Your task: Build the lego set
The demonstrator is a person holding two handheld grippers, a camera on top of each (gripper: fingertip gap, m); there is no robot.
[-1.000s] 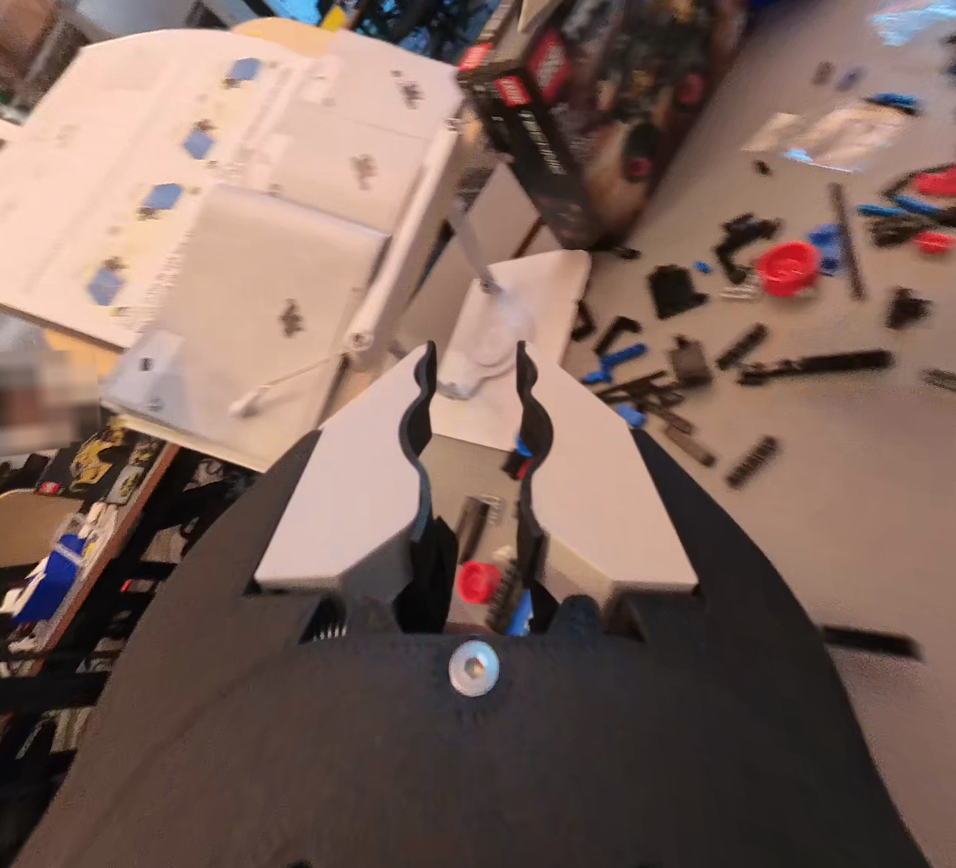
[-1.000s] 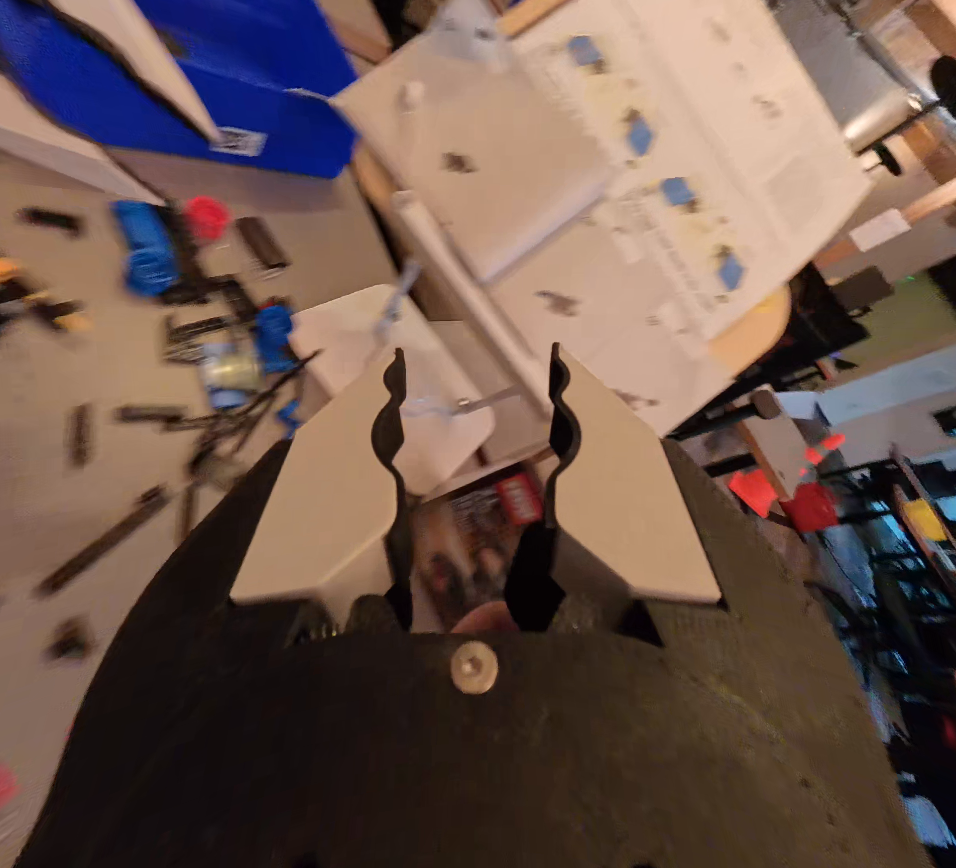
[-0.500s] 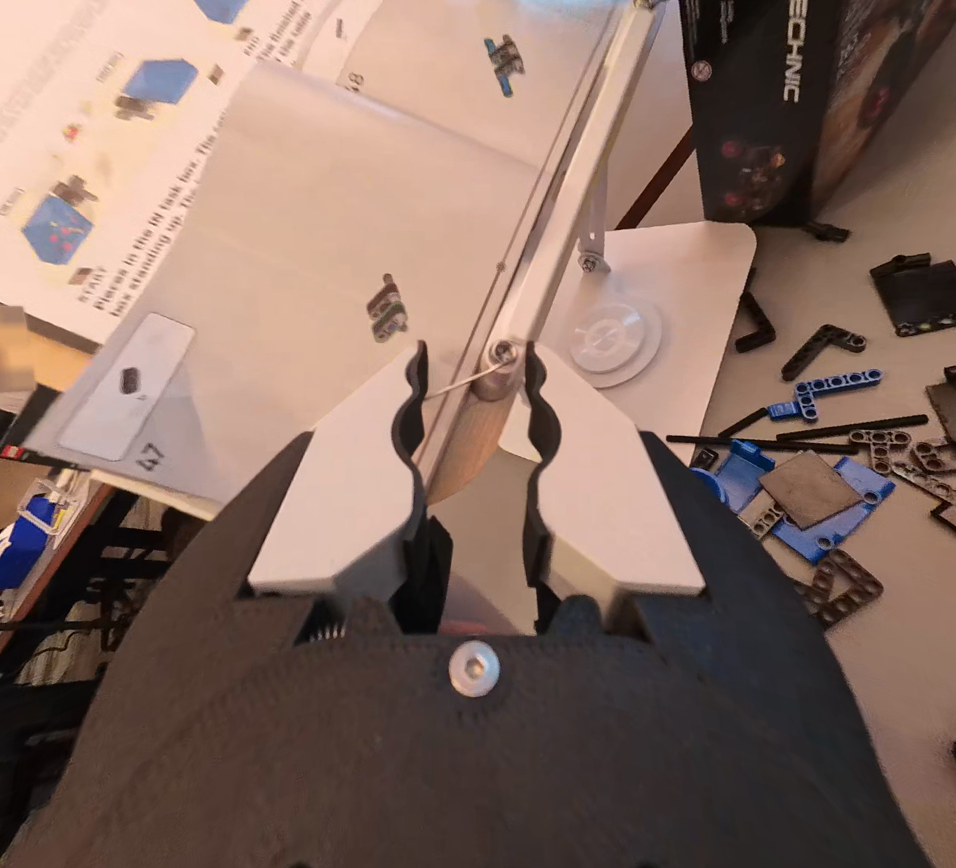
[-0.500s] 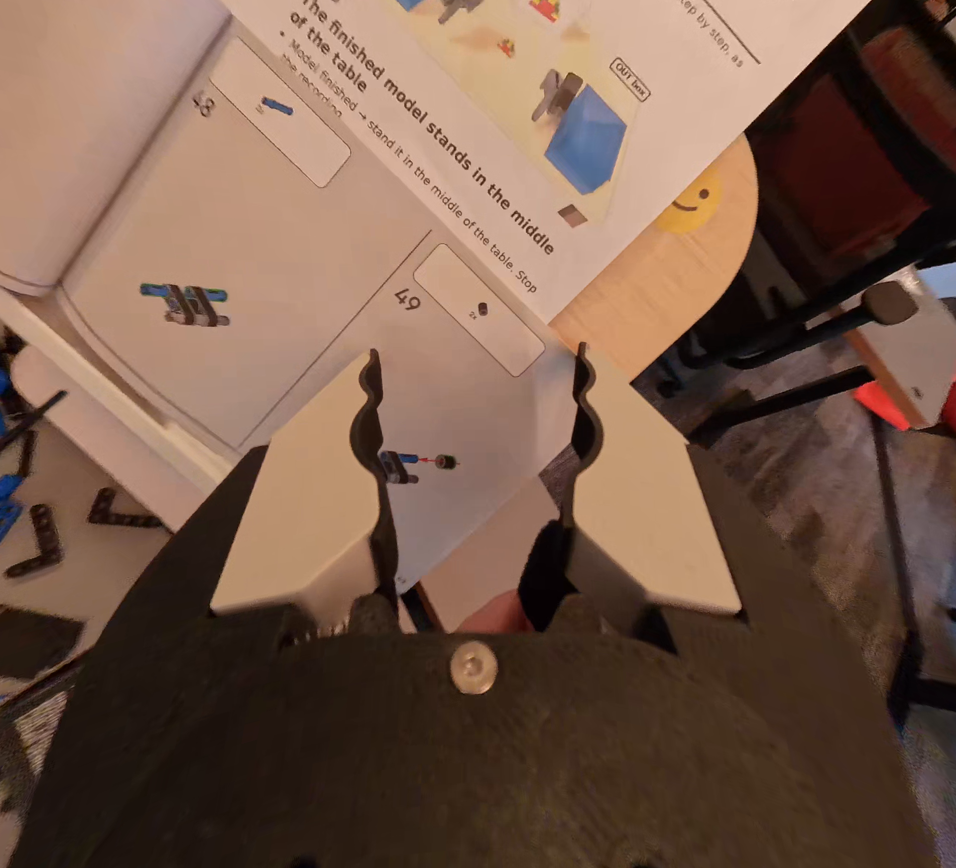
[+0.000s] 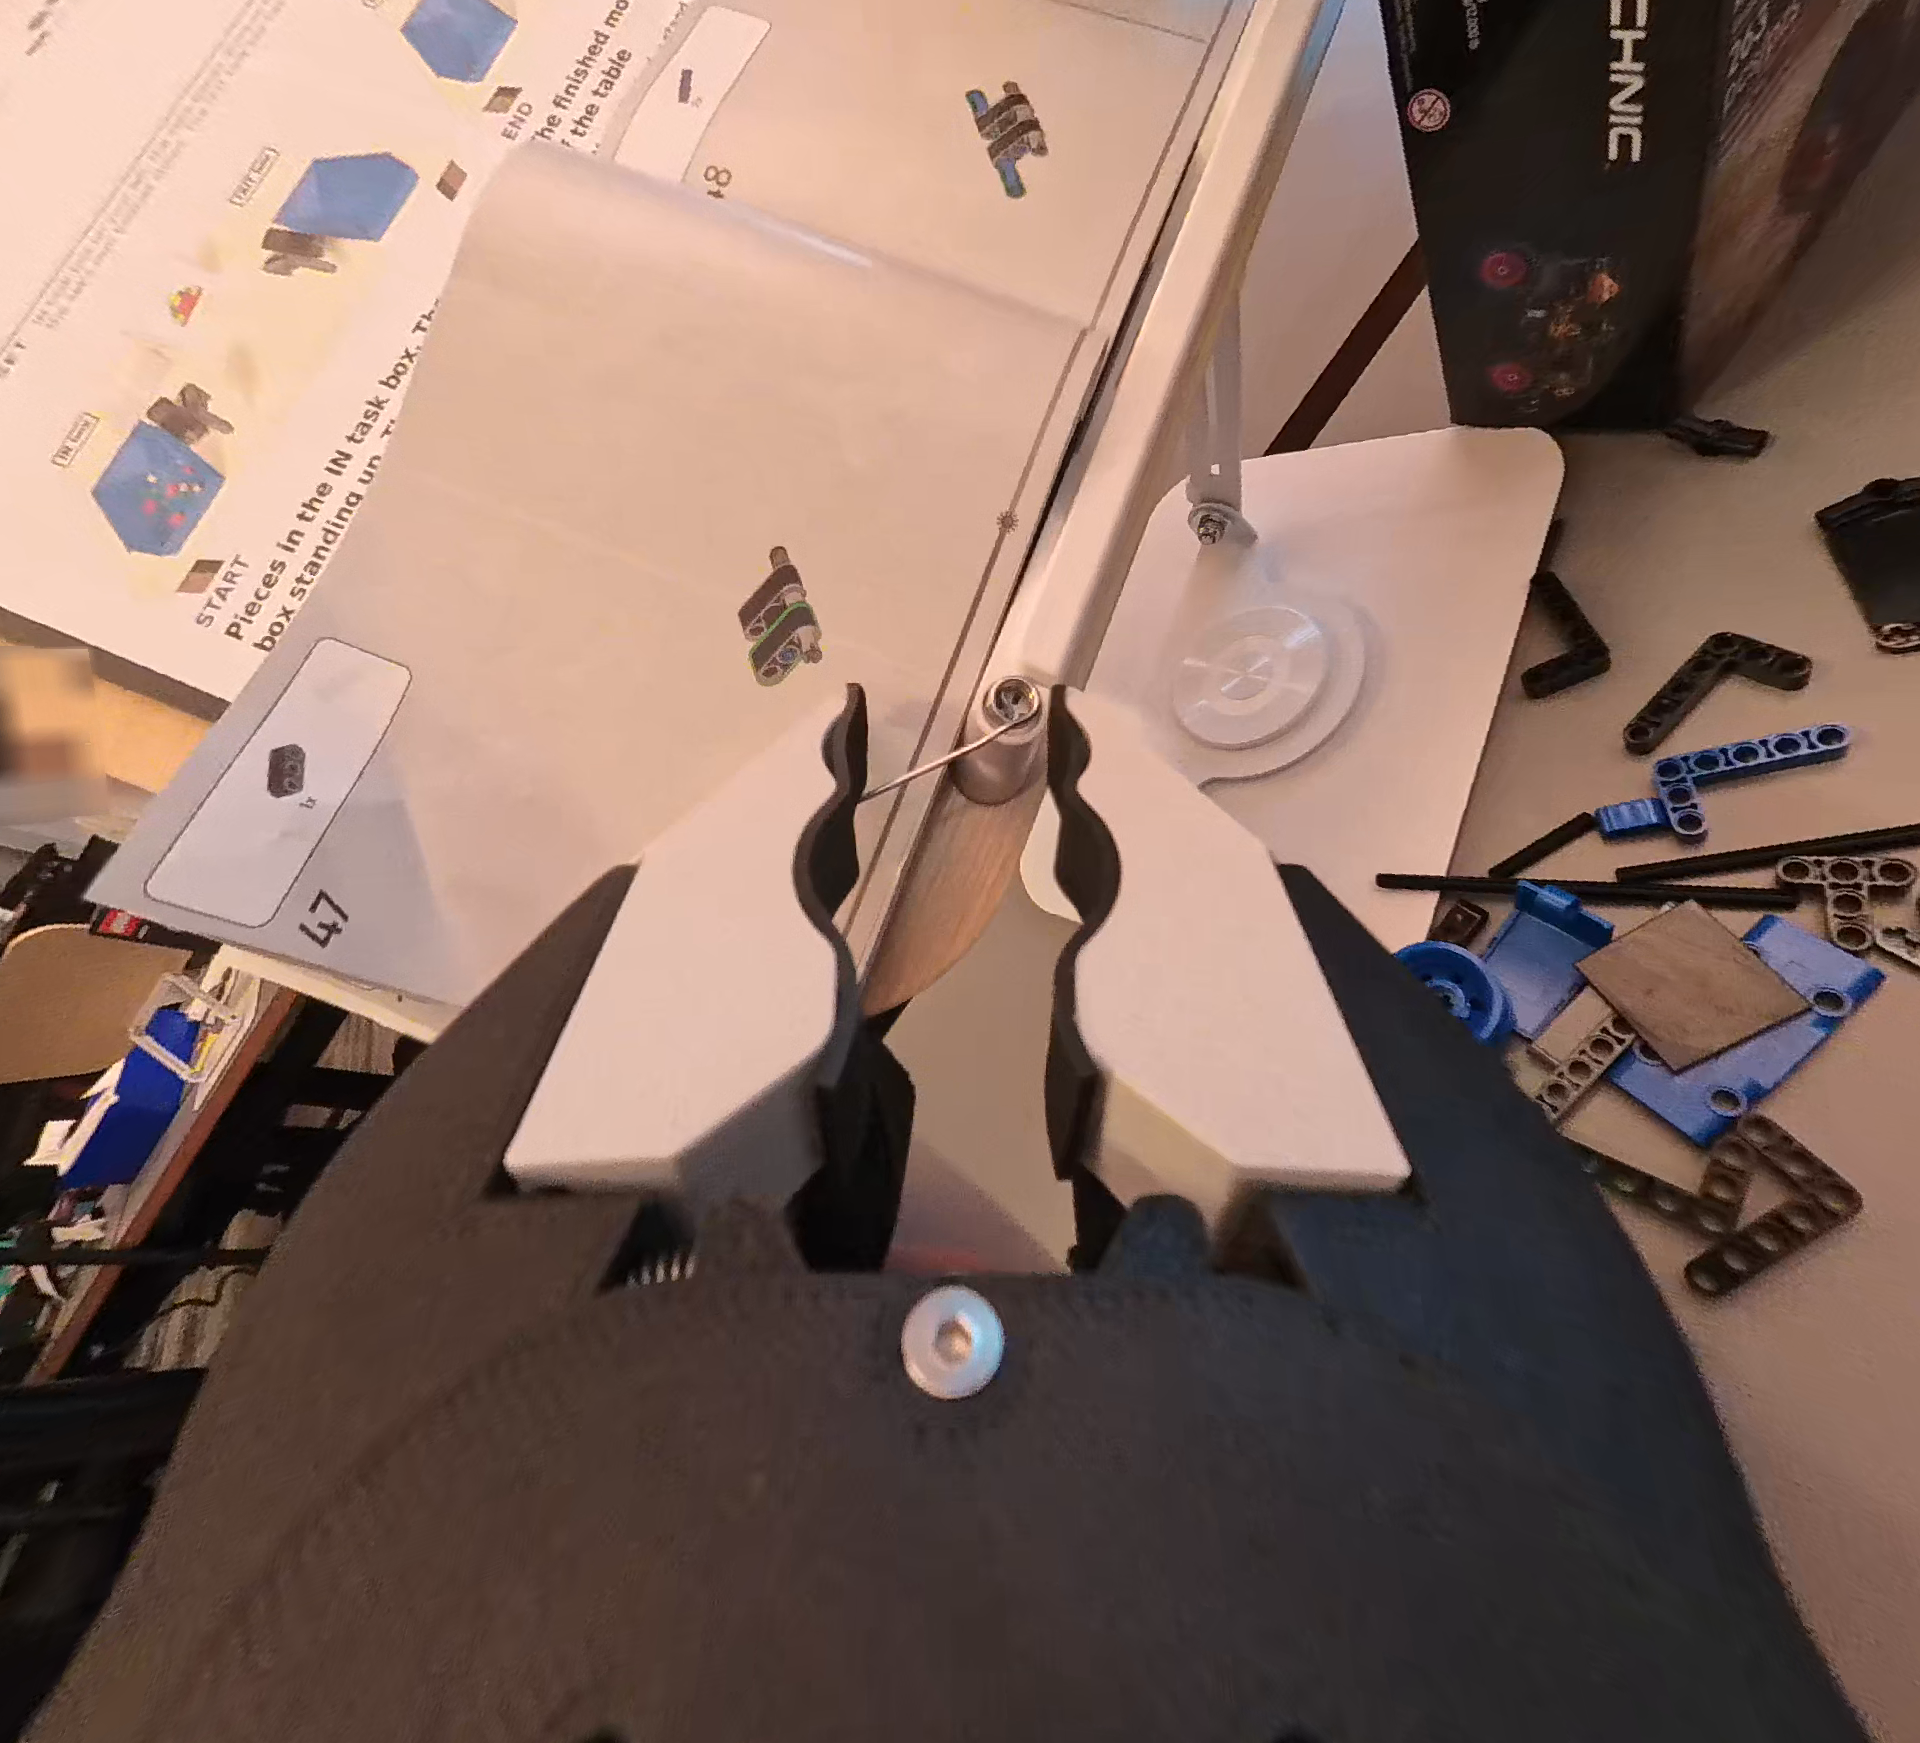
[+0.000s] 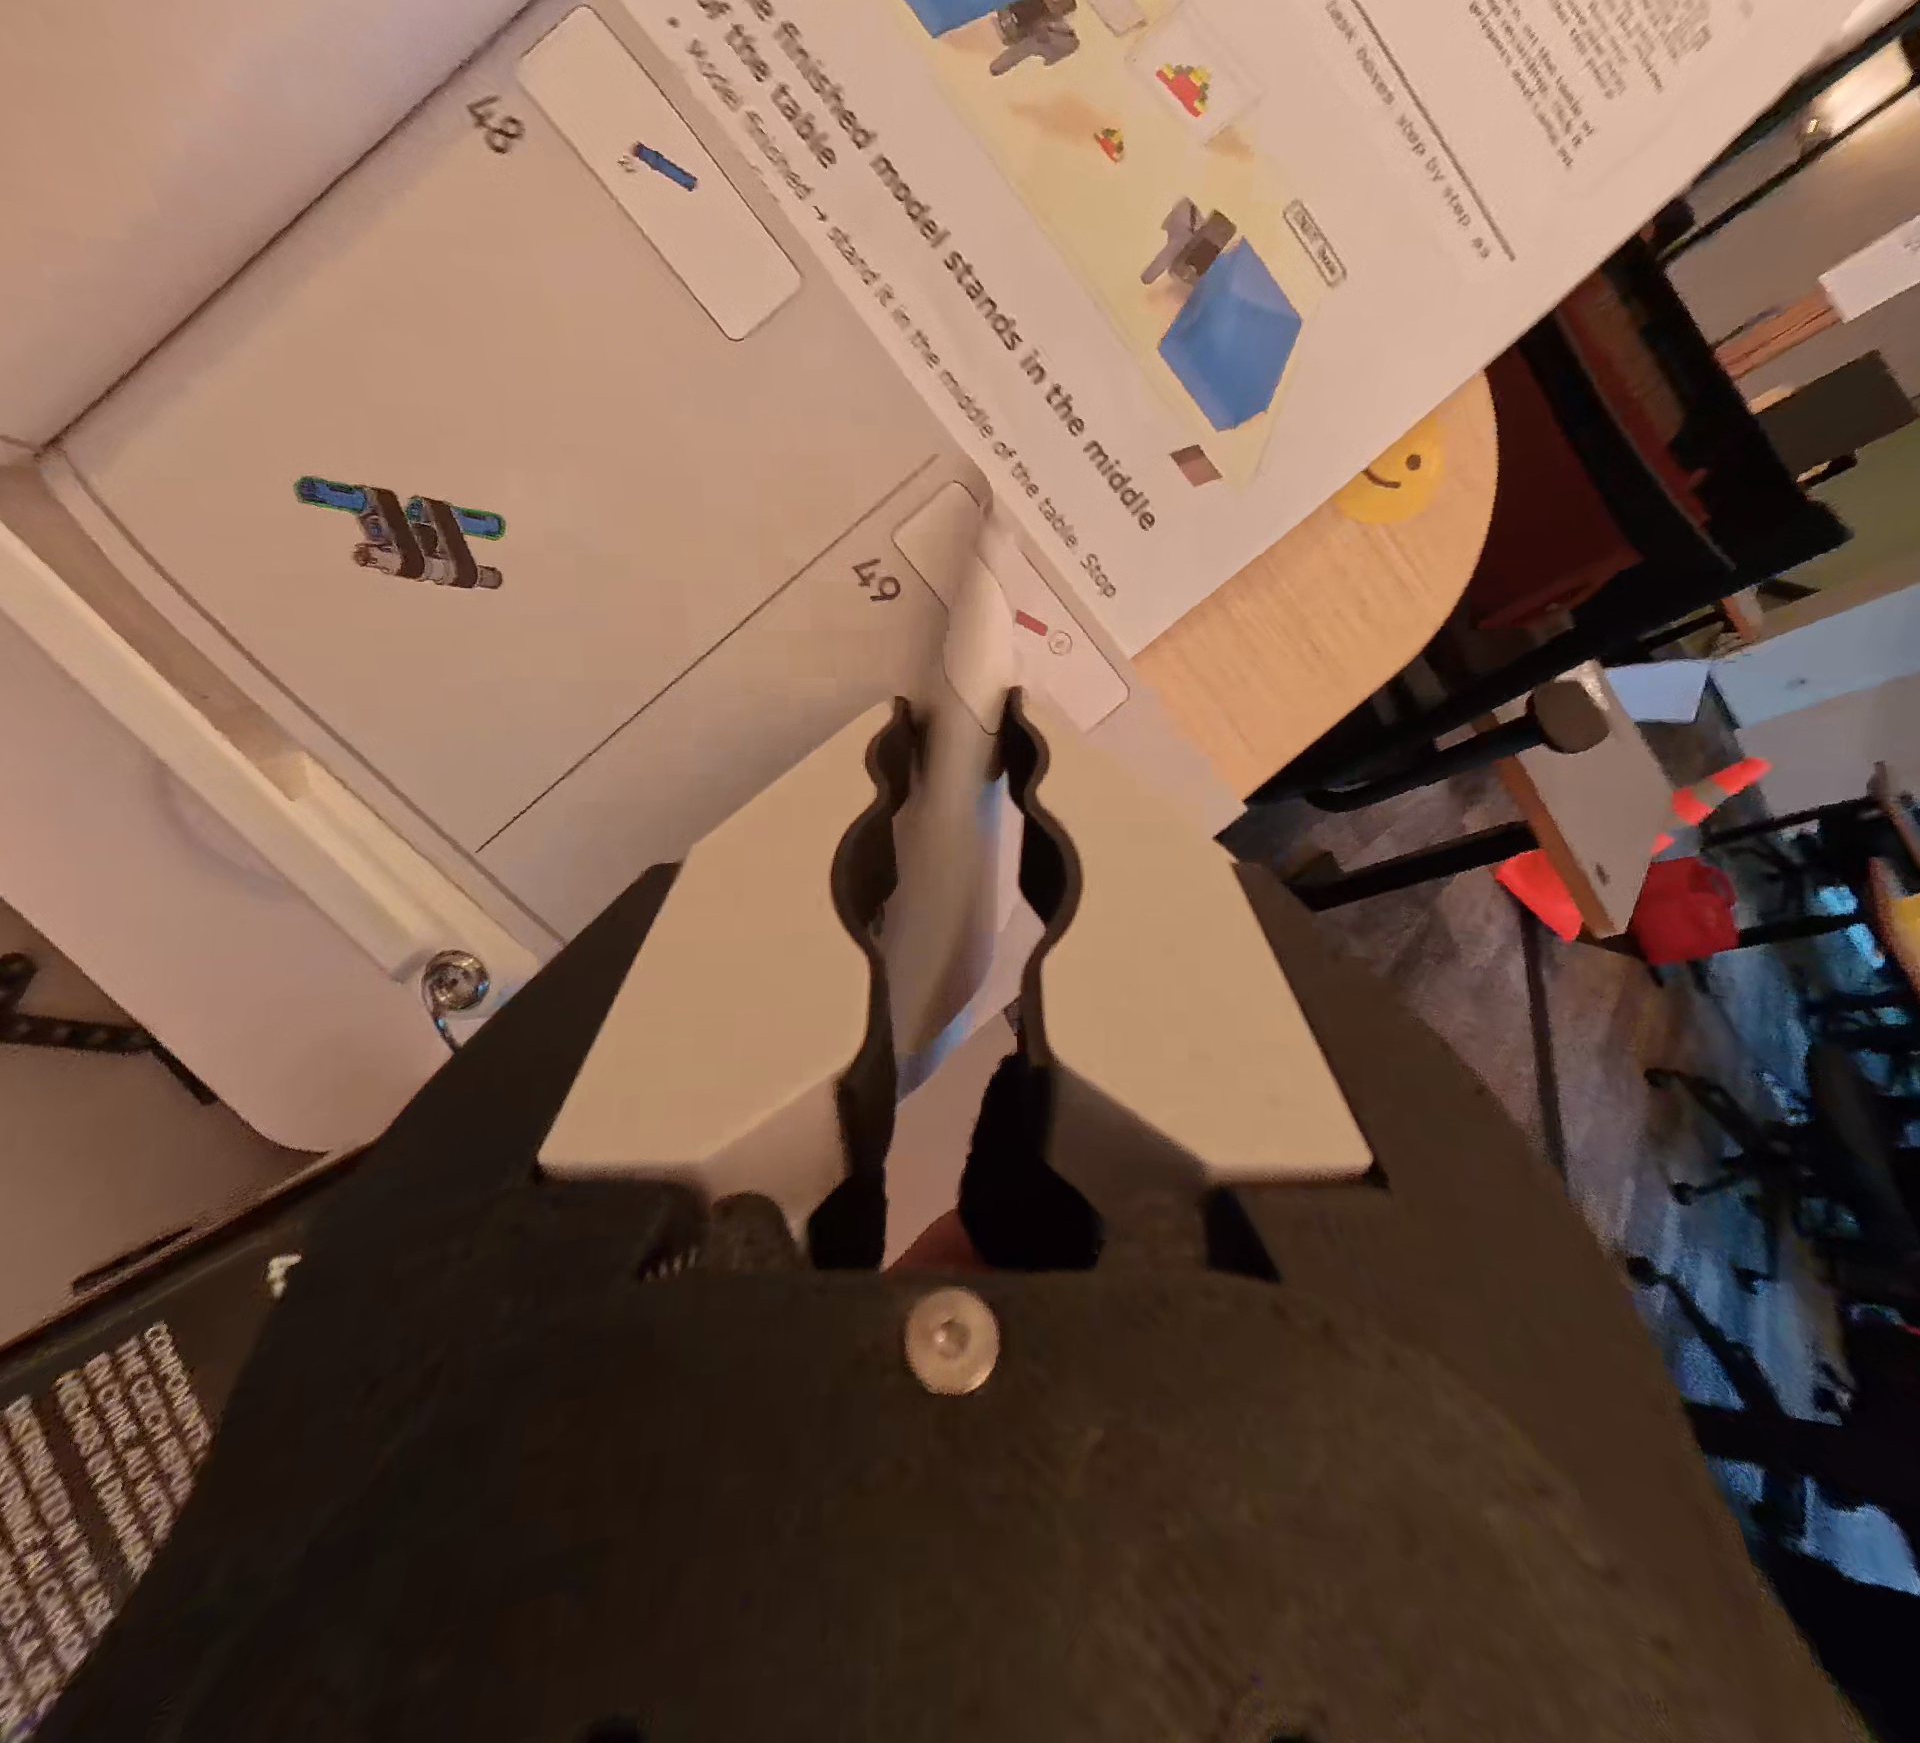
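- Left gripper (image 5: 951,737), grey fingers on a black body, has its jaws spread with nothing between the pads. The tips sit either side of the lower end of the white metal book stand's ledge (image 5: 1174,363), right by its silver corner screw (image 5: 1010,706).
- Right gripper (image 6: 954,717) is nearly closed, pinching the lower corner of a page of the open white instruction booklet (image 6: 499,613). The page is curled up on edge between the fingers, so it looks like a pale strip running down the gap.
- The booklet lies open on the stand, showing a couple of small step diagrams of a blue and black sub-assembly.
- Tucked behind it is a bigger white printed sheet with blue box pictures (image 6: 1039,83); I'm not repeating the writing.
- The loose lego pieces are on the beige tabletop (image 5: 1662,1444) right of the stand's white base plate (image 5: 1382,550): a blue L-shaped beam (image 5: 1725,774), black angled beams (image 5: 1714,685), thin black axles, a blue wheel hub (image 5: 1455,987), blue panels with a flat grey tile lying on top (image 5: 1694,997).
- The black lego set box (image 5: 1621,135) stands upright behind the base plate, well clear of both grippers.
- No built model visible in either view.
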